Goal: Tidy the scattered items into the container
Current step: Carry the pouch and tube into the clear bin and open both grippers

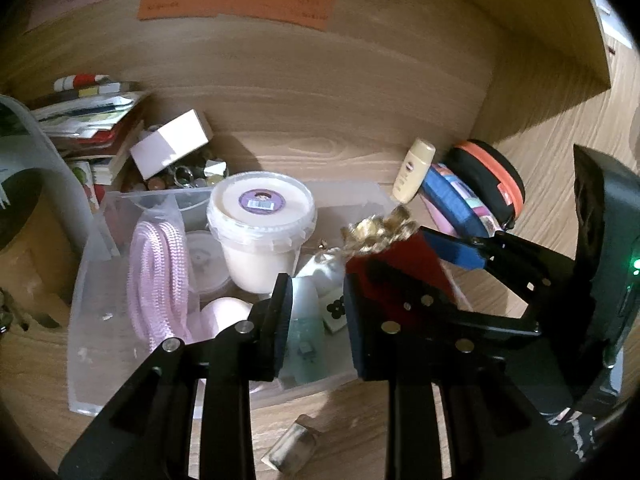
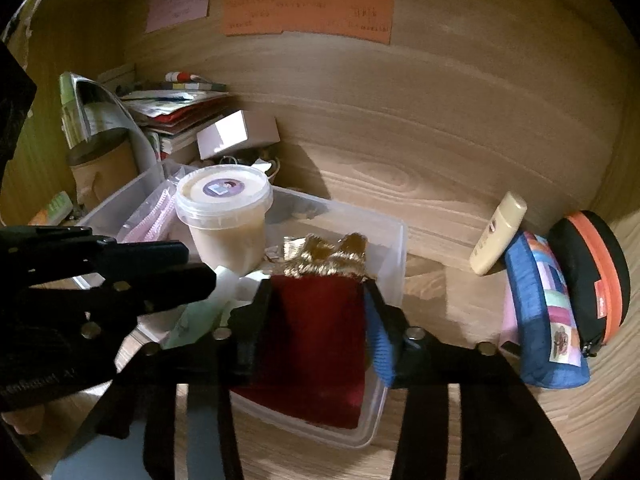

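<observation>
Right gripper [image 2: 316, 312] is clamped on a dark red velvet pouch [image 2: 316, 344] with a gold ruffled top [image 2: 324, 256], fingers pinching it across the body just below the gathered neck. The pouch hangs over the near right part of the clear plastic container [image 2: 394, 236]; can't tell if its bottom already touches the floor of the bin.

Left gripper [image 1: 316, 316] hovers over the same container [image 1: 86, 280], jaws apart, nothing between them.

Already in the bin: a lidded white tub [image 1: 262, 228], coiled pink cord [image 1: 158, 276], small pale bottles, hard to name.

Outside it on the wooden desk [image 2: 460, 184]: cream lotion bottle [image 2: 498, 232], blue patchwork pencil case [image 2: 546, 308] and black-and-orange zip case [image 2: 592, 272] leaning together at right, and a small glass bottle [image 1: 292, 450] lying in front of the bin.

Handling guess: pouch looks soft, light, floppy, so it sags below the grip and won't break; velvet shouldn't slip. The mid-body pinch looks fine. The neck would also work, since the bunched fabric is thicker there. The lotion bottle is likely smooth and rigid, so take it across the waist. The glass bottle looks fragile and could roll.
</observation>
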A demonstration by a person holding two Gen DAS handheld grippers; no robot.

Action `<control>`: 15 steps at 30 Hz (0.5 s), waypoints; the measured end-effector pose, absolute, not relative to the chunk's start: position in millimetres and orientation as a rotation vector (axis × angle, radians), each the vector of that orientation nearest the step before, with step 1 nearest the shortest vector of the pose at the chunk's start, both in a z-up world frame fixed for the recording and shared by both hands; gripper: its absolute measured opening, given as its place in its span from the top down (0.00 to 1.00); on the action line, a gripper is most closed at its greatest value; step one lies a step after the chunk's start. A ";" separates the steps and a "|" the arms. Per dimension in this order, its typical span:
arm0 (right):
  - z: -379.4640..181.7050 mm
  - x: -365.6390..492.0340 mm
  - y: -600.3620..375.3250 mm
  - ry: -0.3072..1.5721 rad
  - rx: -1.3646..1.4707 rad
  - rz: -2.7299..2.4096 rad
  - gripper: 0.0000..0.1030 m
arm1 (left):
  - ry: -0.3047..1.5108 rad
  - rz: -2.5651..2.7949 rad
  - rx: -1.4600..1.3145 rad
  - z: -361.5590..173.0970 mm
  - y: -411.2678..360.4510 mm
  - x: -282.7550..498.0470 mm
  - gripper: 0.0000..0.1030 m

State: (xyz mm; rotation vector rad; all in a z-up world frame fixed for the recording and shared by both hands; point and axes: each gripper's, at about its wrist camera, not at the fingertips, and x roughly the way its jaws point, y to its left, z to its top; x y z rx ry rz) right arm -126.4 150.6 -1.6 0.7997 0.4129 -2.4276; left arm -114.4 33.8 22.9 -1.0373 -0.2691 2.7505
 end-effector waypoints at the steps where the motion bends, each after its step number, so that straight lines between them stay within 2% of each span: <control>1: -0.3 -125.0 150.7 0.416 0.786 -2.436 0.46 | -0.267 2.751 -1.030 24.6 33.7 -112.7 0.68; 2: 0.2 -124.3 150.2 0.419 0.779 -2.440 0.43 | -0.263 2.756 -1.022 26.3 34.0 -111.3 0.62; 4: 1.8 -122.1 149.8 0.428 0.759 -2.453 0.33 | -0.248 2.776 -0.999 30.6 34.6 -107.2 0.61; 6: 2.9 -120.9 149.6 0.434 0.746 -2.463 0.30 | -0.239 2.784 -0.987 34.3 34.3 -104.6 0.59; 8: 4.1 -120.7 149.9 0.434 0.742 -2.470 0.28 | -0.237 2.797 -0.974 37.5 33.2 -102.2 0.50; 10: 4.7 -121.3 150.8 0.427 0.746 -2.476 0.17 | -0.232 2.816 -0.964 40.4 30.4 -99.1 0.45; 13: 5.7 -121.7 150.2 0.410 0.756 -2.467 0.15 | -0.243 2.825 -0.953 43.8 23.6 -92.7 0.42; 15: 5.9 -121.2 148.6 0.406 0.766 -2.452 0.13 | -0.248 2.849 -0.946 45.1 18.4 -87.2 0.34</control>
